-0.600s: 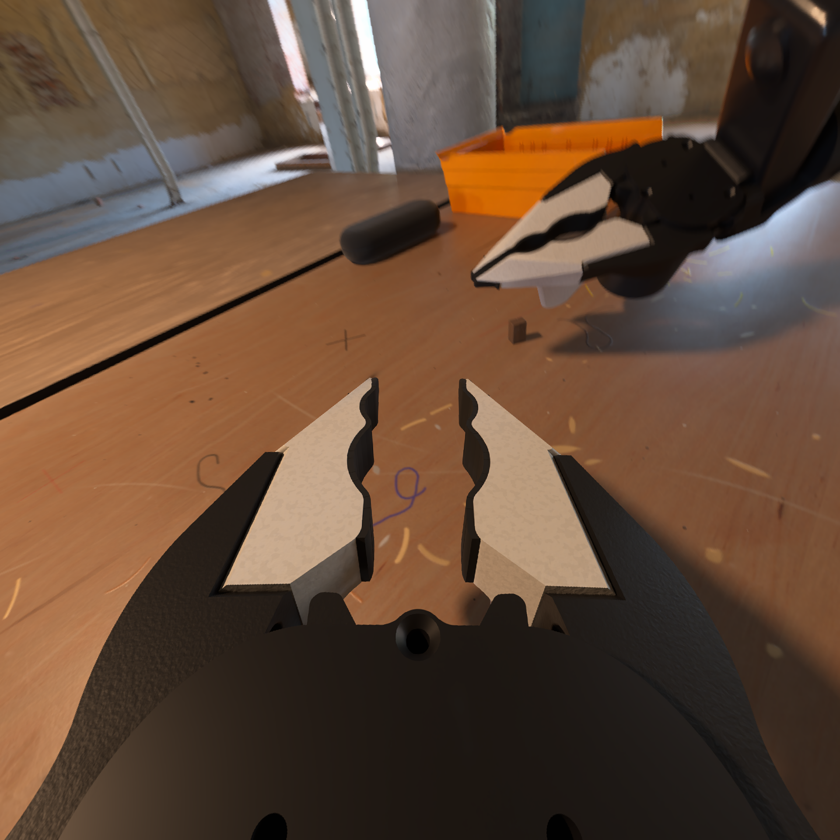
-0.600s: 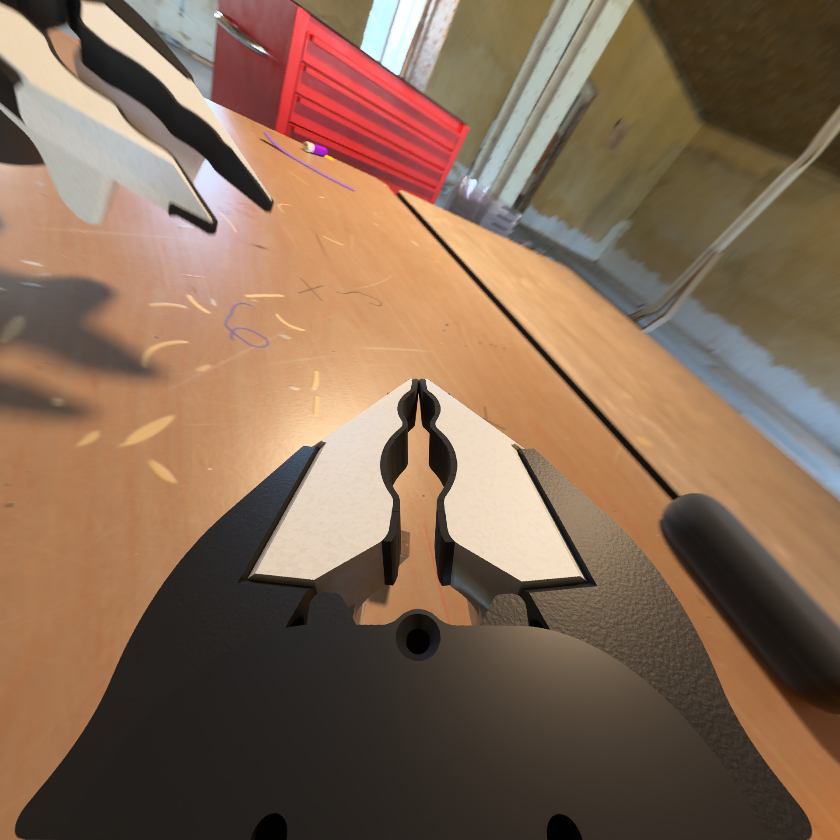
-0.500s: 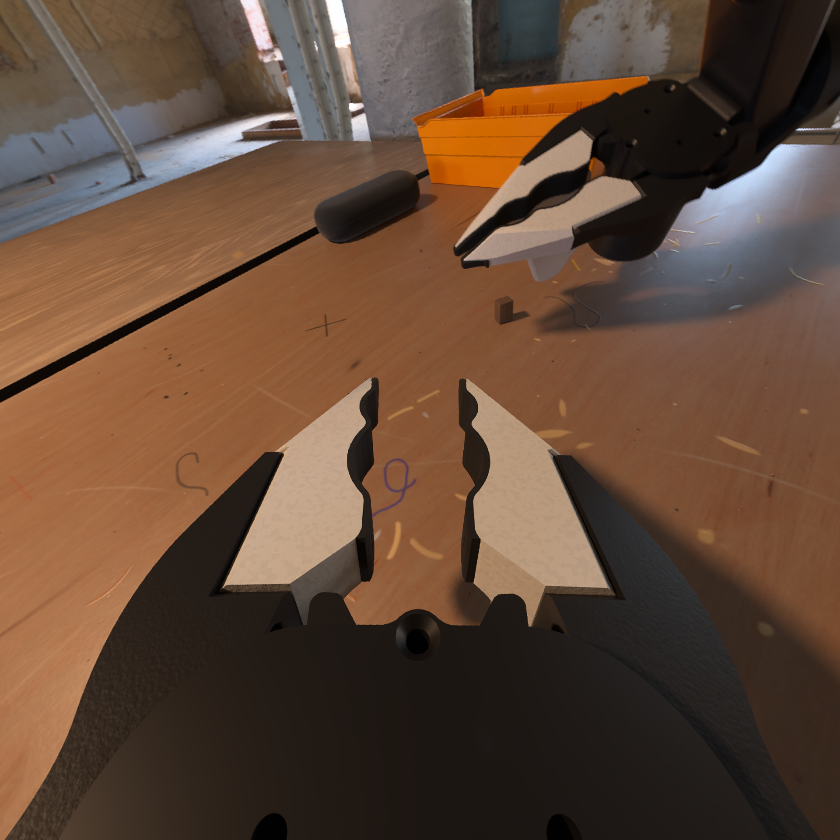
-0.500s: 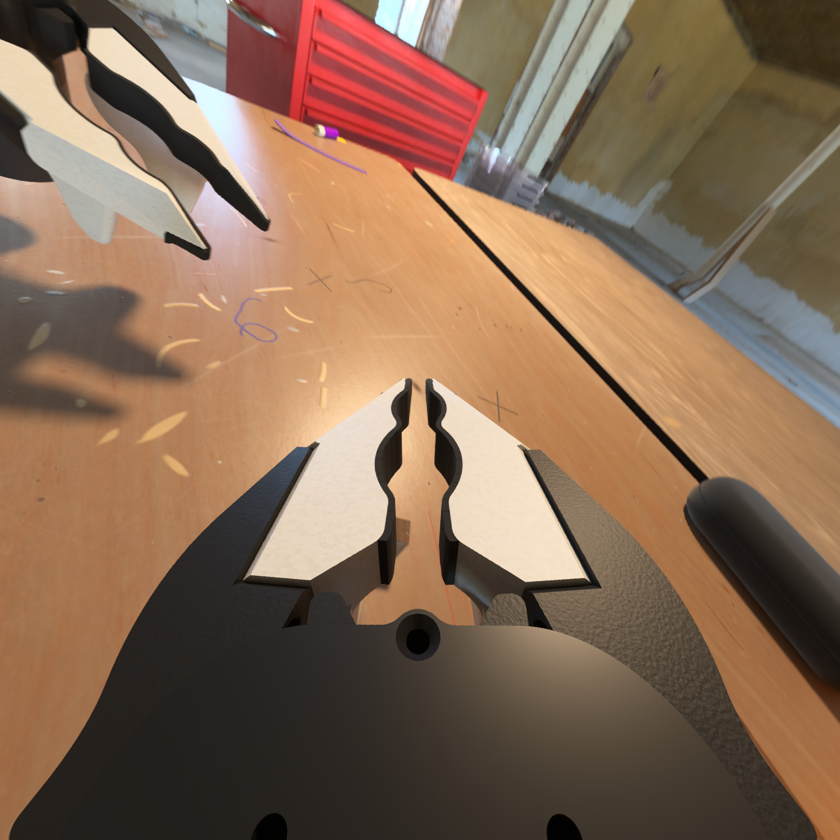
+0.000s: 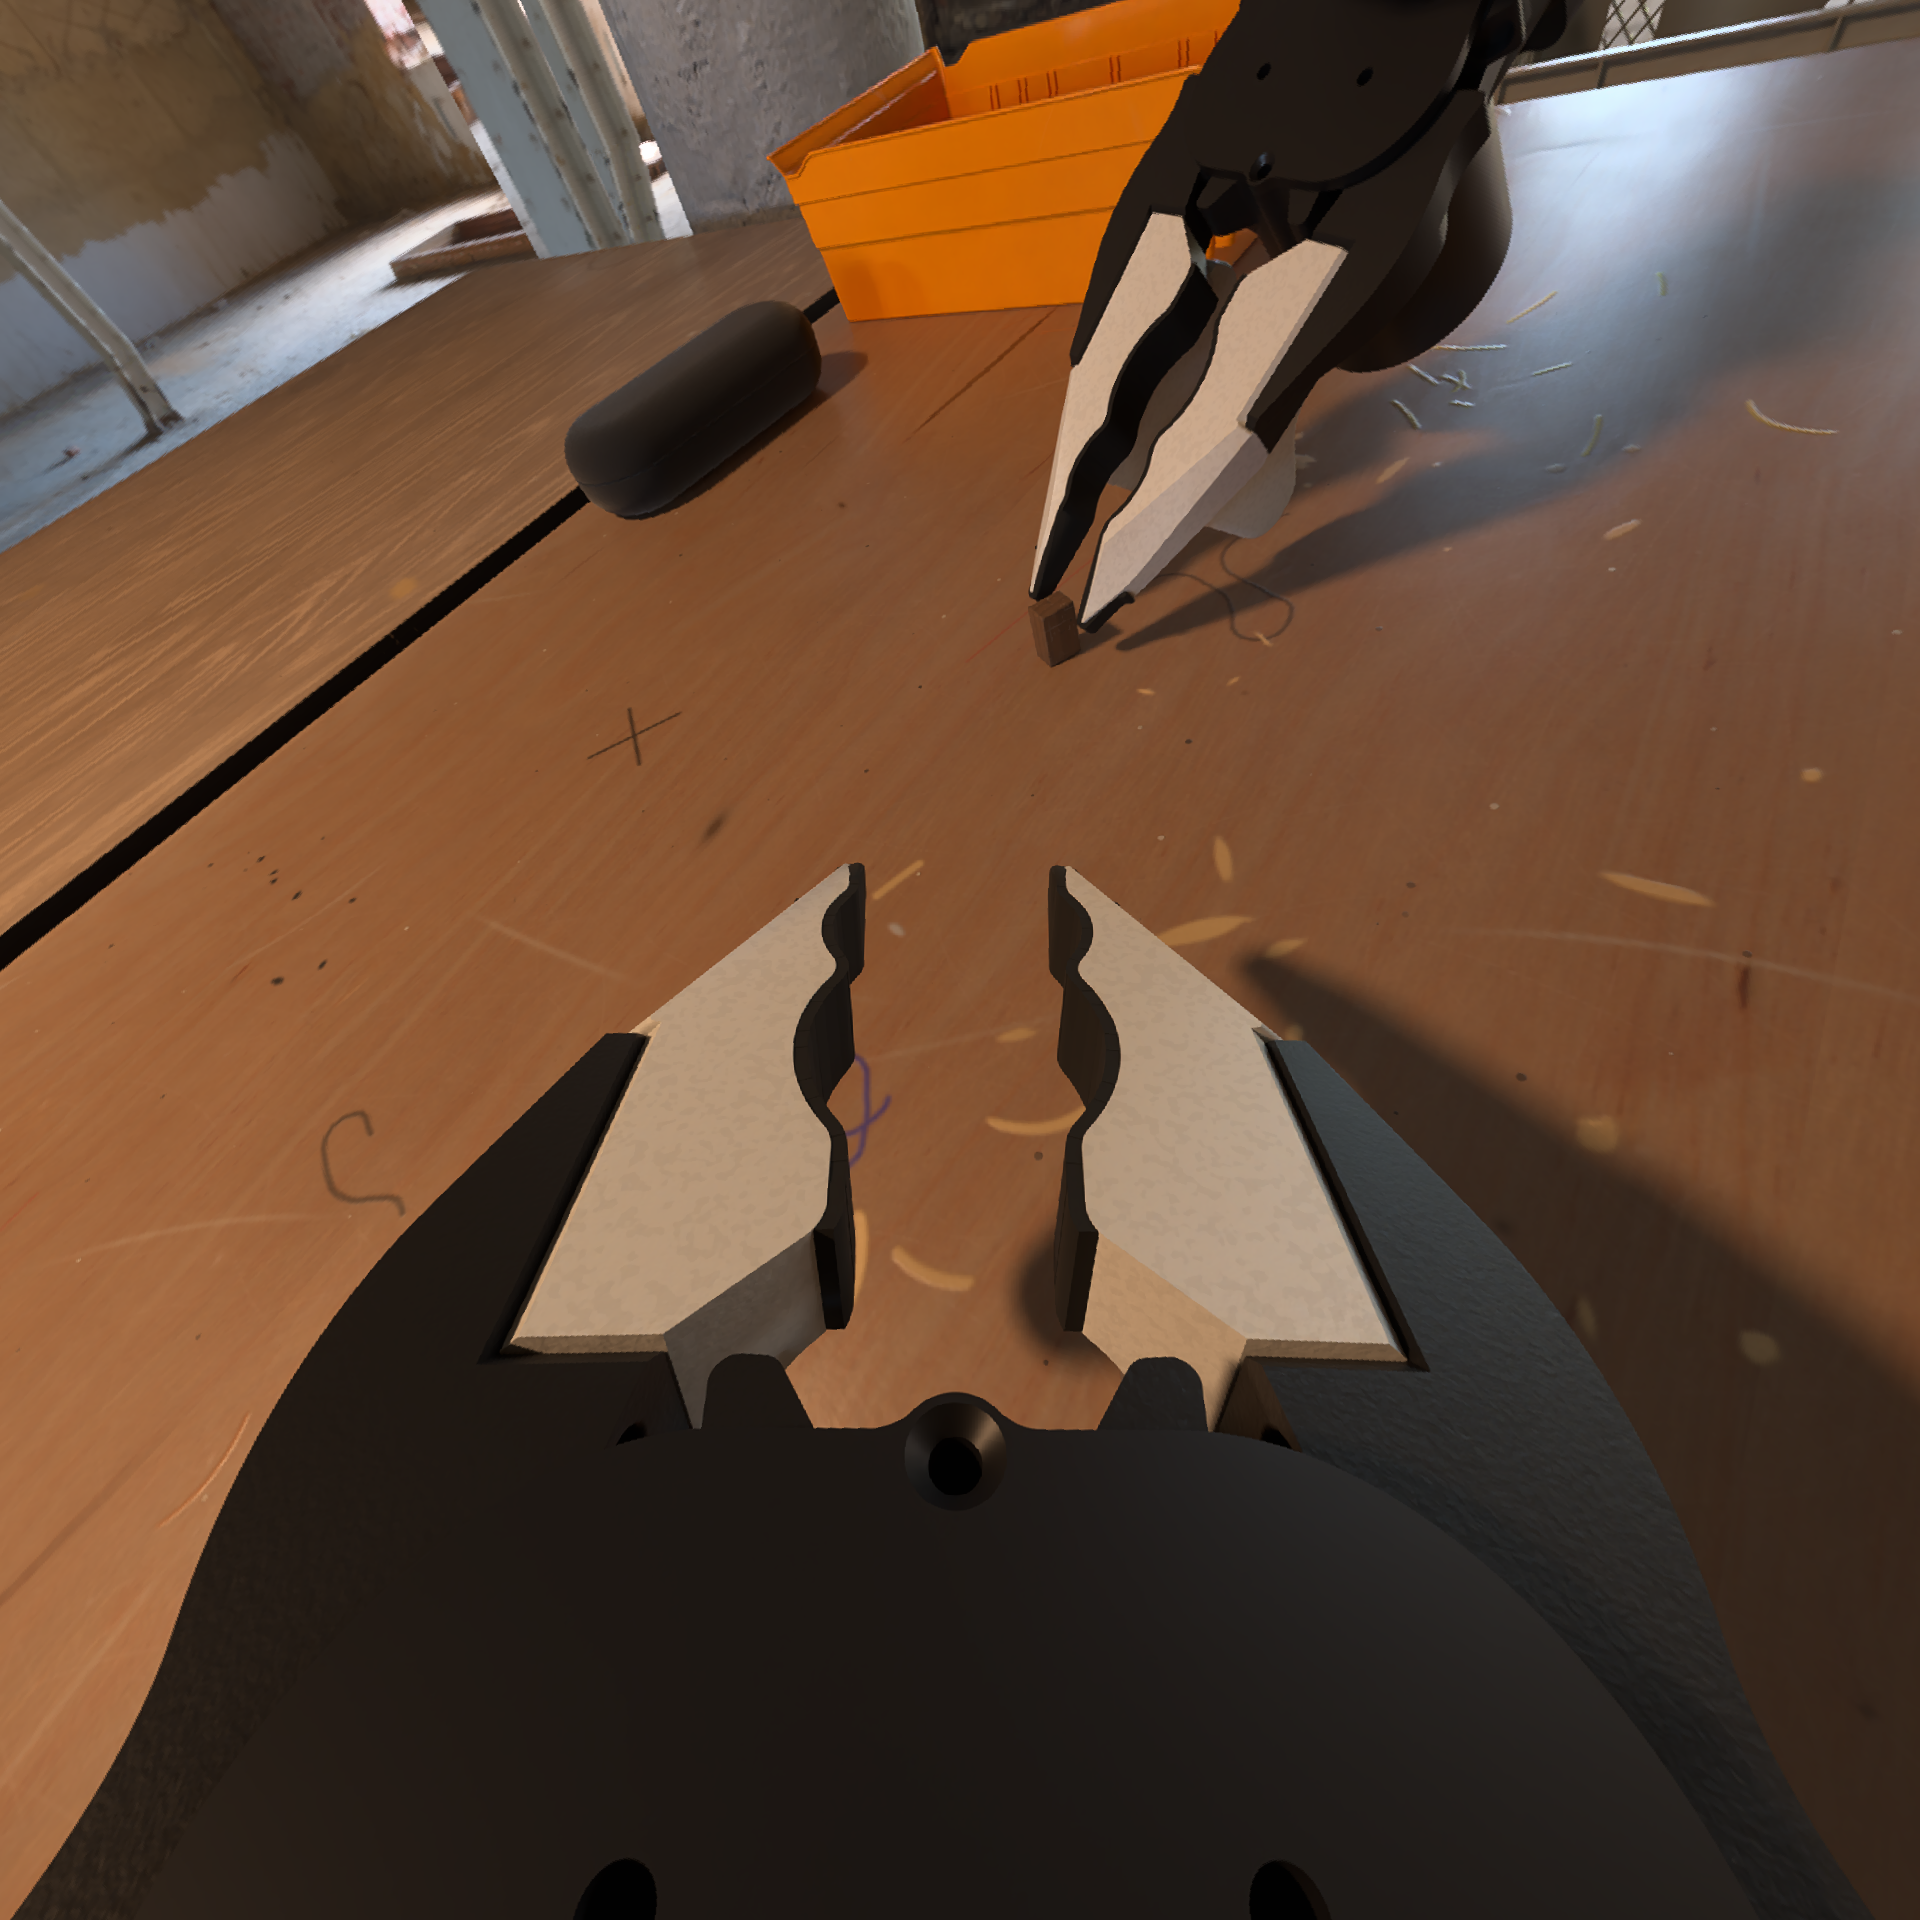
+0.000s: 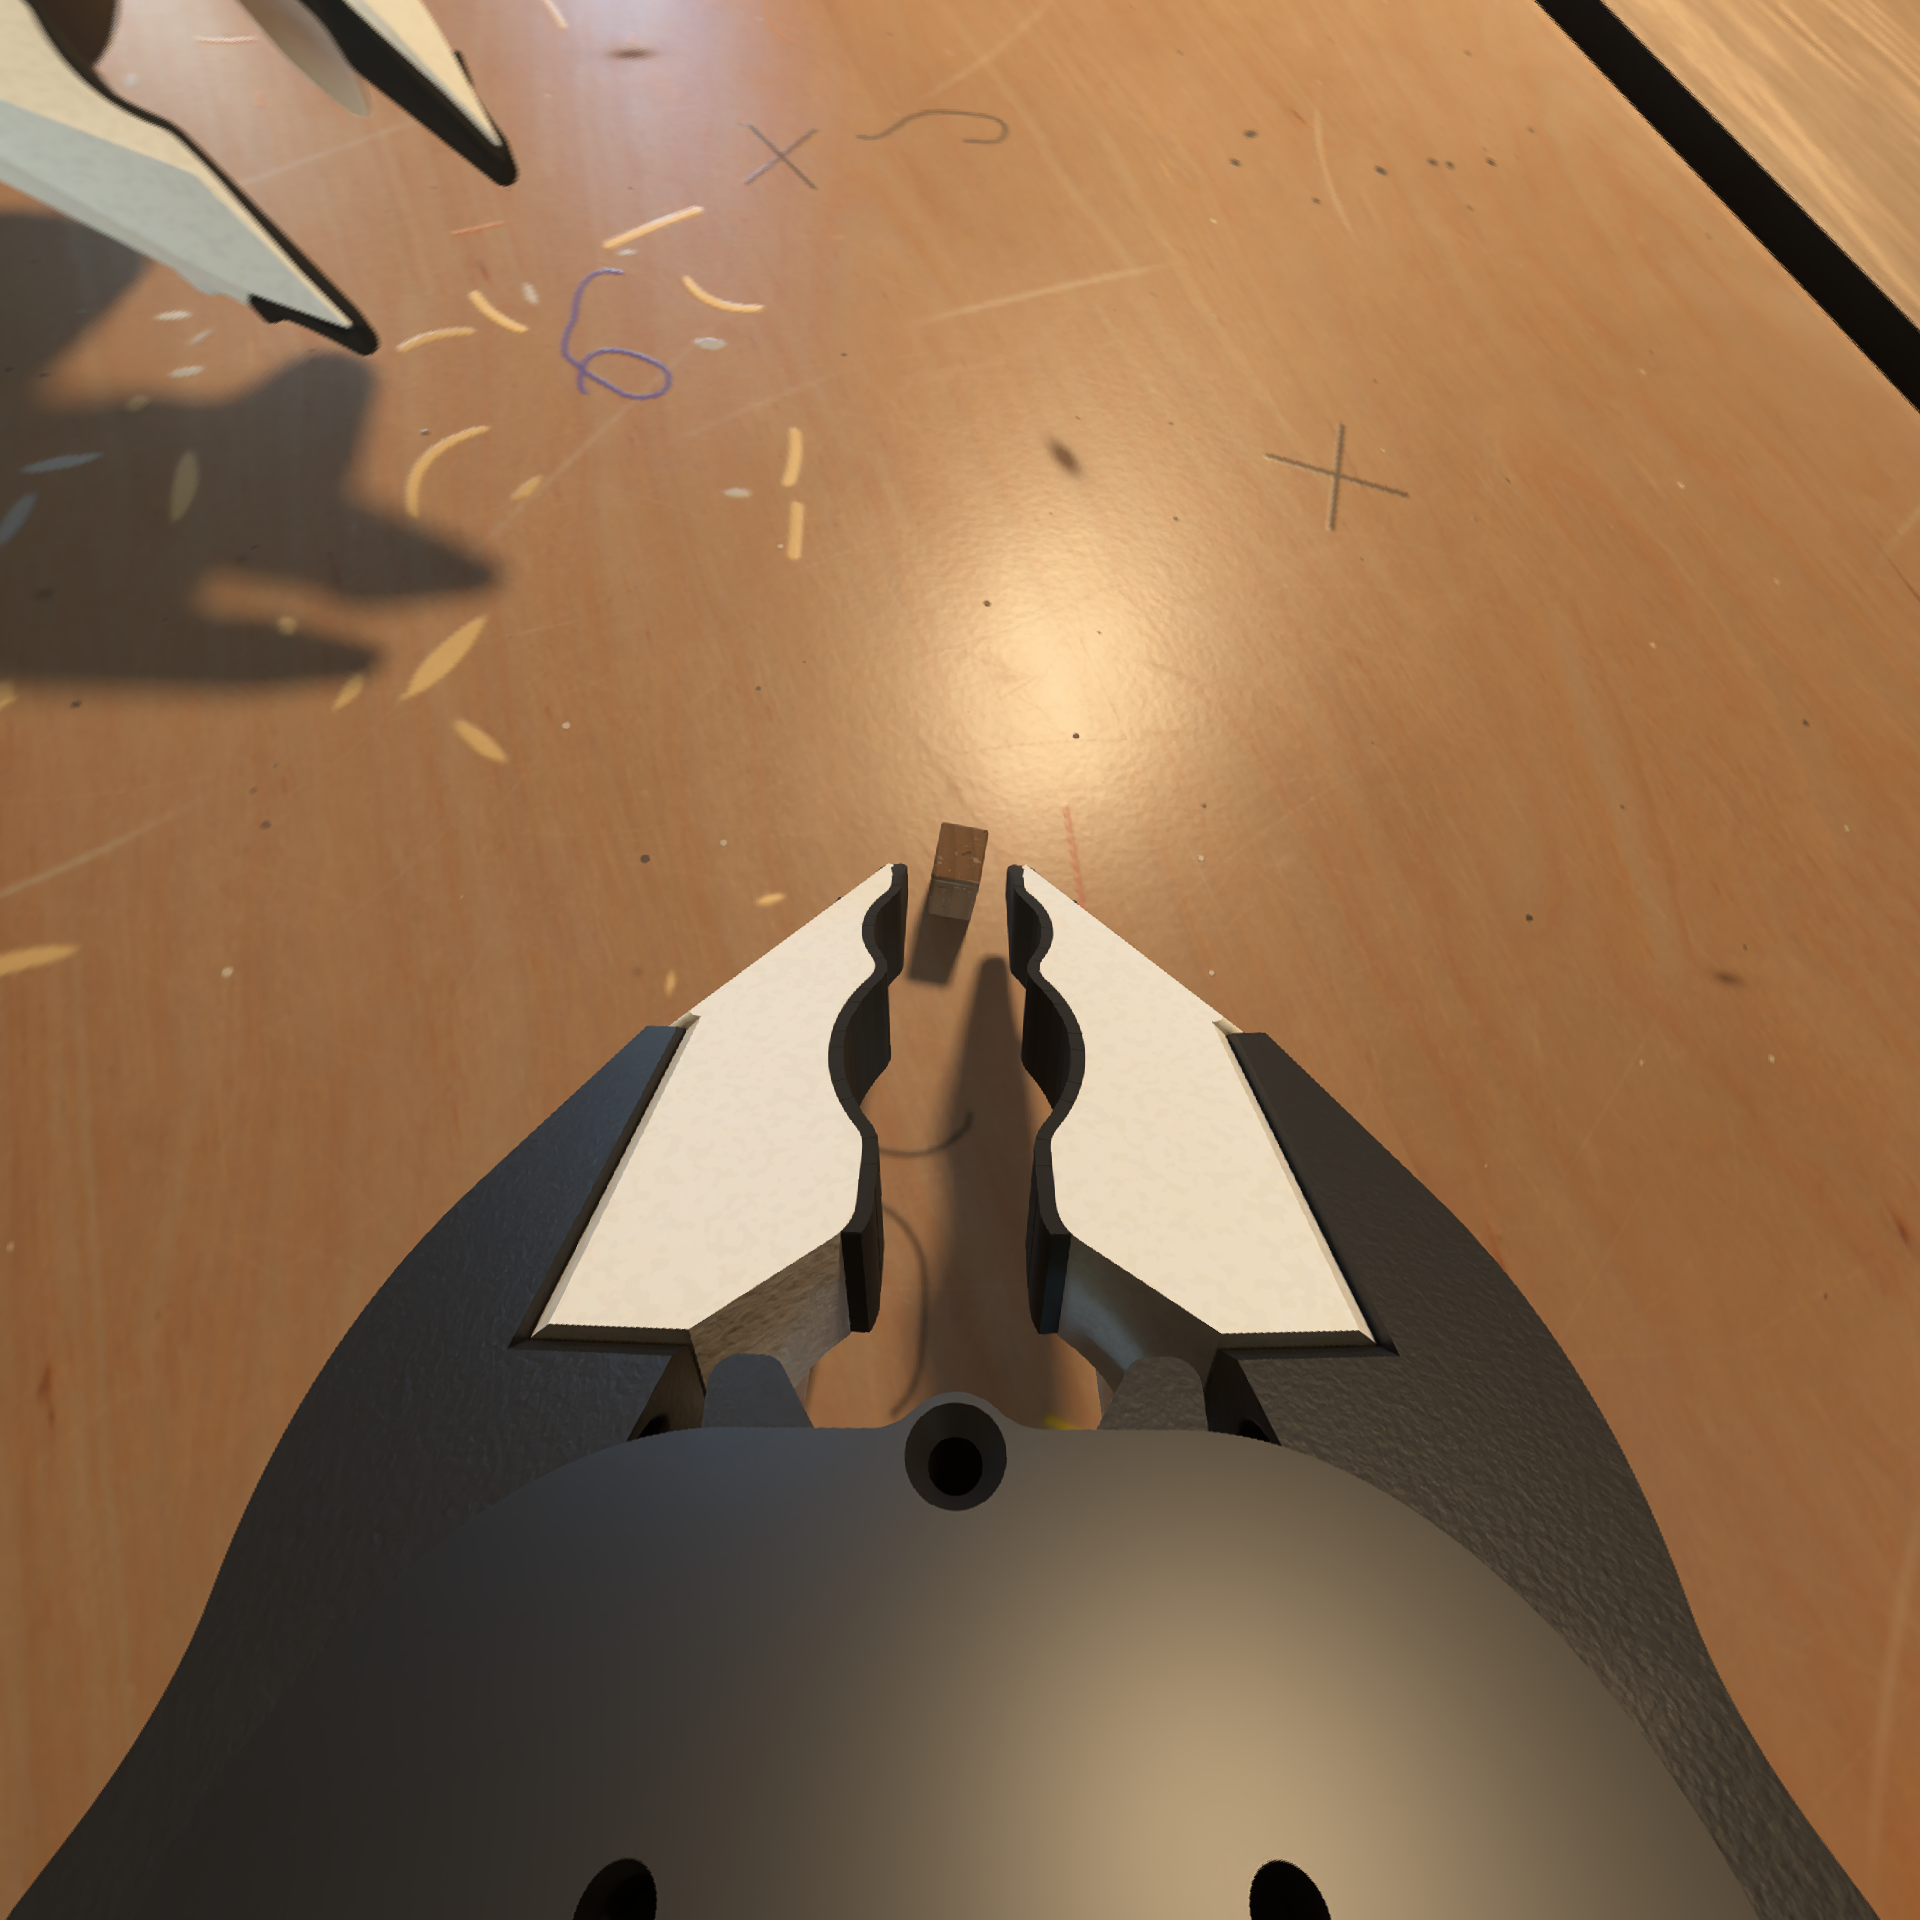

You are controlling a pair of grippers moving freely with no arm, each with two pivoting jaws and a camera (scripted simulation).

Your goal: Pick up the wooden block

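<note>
1. Pointing steeply down at the counter (image 6: 1351,831), the right gripper (image 6: 954,881) has its two fingers apart, with a clear gap between them.
2. The wooden block (image 6: 957,871) is small and brown. It stands on the counter just in front of this gap, between the two fingertips, and I cannot tell if any finger touches it.
3. From the left wrist view the same block (image 5: 1054,630) is seen just under the tips of the right gripper (image 5: 1062,601), far from any edge of the counter that is in view.
4. The left gripper (image 5: 954,881) hovers over the counter, well apart from the block. Its fingers are also apart and hold nothing.
5. A black oblong case (image 5: 694,405) lies farther back, by the dark seam (image 5: 291,717) which crosses the counter.
6. An orange bin (image 5: 966,208) stands behind the case, toward the far edge.
7. Pale wood shavings (image 6: 447,655) and pencil marks are scattered on the surface.
</note>
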